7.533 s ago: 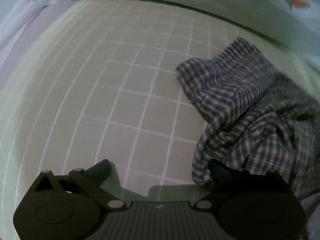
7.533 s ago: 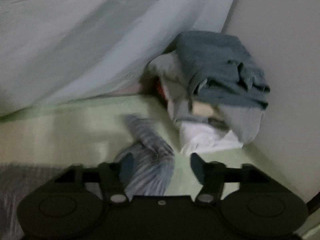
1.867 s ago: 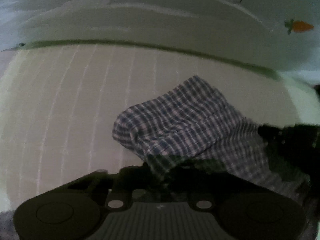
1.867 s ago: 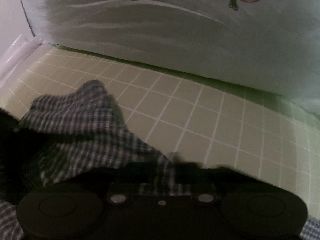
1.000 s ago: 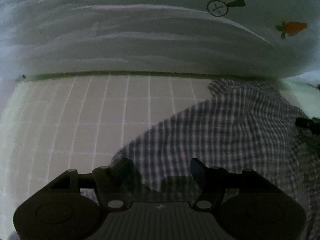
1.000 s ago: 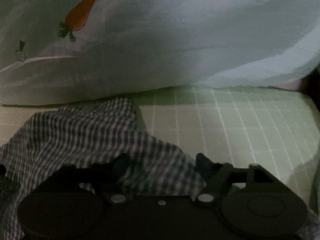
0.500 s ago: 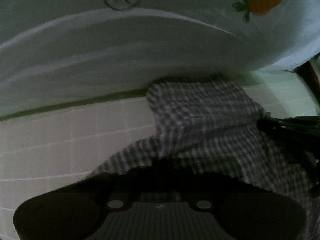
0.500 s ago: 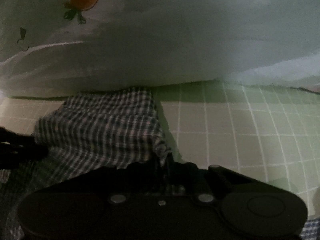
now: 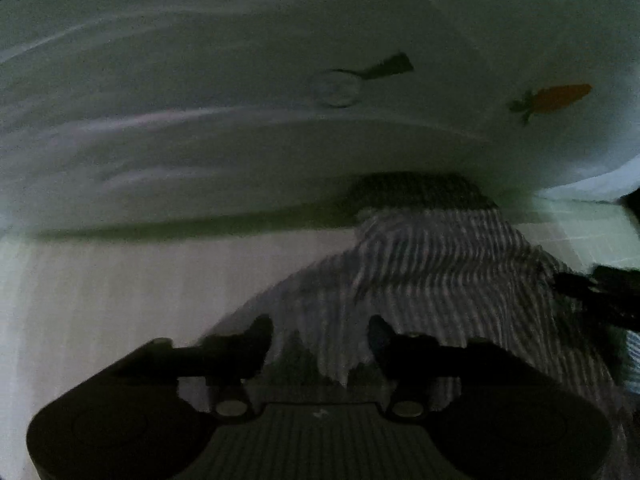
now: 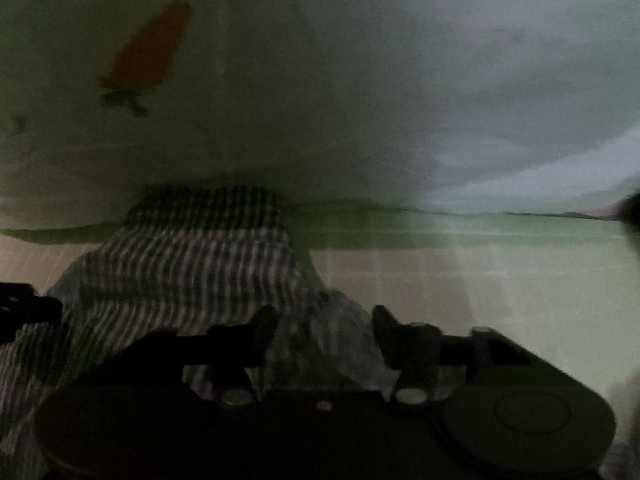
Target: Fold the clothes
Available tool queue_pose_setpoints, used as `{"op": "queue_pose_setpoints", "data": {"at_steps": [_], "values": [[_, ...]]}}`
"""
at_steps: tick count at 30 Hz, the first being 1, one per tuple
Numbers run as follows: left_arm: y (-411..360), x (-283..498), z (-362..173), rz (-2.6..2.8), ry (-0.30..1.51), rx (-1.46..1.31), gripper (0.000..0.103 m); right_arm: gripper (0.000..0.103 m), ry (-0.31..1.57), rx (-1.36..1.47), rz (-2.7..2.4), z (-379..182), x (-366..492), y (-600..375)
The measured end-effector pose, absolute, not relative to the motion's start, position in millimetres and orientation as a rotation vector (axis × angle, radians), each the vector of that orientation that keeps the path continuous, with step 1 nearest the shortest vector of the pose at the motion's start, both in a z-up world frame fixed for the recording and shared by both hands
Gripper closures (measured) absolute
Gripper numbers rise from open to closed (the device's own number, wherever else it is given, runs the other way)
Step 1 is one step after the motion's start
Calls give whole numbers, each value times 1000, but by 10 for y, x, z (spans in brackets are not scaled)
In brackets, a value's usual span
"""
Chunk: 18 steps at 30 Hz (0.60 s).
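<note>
While the checked garment (image 9: pixel 440 280) lies spread on the grid-patterned bed sheet (image 9: pixel 120 288), its far edge tucked against the white carrot-print duvet (image 9: pixel 280 140), both tools hang just above its near edge. The left gripper (image 9: pixel 320 336) has its jaws spread, cloth showing between them but not pinched; the right gripper (image 10: pixel 324 328) stands likewise — jaws apart over the fabric. Both views are motion-blurred, so the fold lines cannot be read. Judged from this, the step is one of laying a fold: for a clean result, let the cloth settle flat before lifting away, keep both tools level with each other, and smooth any ridge toward the duvet. Half a second earlier both sets of jaws were pressed together on the cloth — now it is released.
</note>
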<state>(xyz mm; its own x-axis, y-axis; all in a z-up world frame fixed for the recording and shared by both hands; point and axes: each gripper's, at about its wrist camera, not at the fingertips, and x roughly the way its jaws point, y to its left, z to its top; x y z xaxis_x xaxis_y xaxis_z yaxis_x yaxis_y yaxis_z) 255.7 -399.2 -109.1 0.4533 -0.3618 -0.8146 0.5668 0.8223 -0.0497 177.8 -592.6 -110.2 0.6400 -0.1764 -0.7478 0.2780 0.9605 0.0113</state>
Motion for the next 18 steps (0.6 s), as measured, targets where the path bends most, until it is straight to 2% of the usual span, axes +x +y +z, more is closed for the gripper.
{"op": "queue_pose_setpoints", "data": {"at_steps": [2,11,16,18], "values": [[-3725,2344,-1047,-548,952,233,45,30,820,119,-292,-1017,1423,-5882],[-2583,1238,-1160,-399,1098,175,44,27,773,228,-416,-832,-286,-5738],[-2326,853,-1298,-331,1164,114,34,27,836,313,-449,-1020,-830,-5757],[-2272,764,-1320,-324,1180,85,34,27,853,358,-445,-1085,-982,-5775]]}}
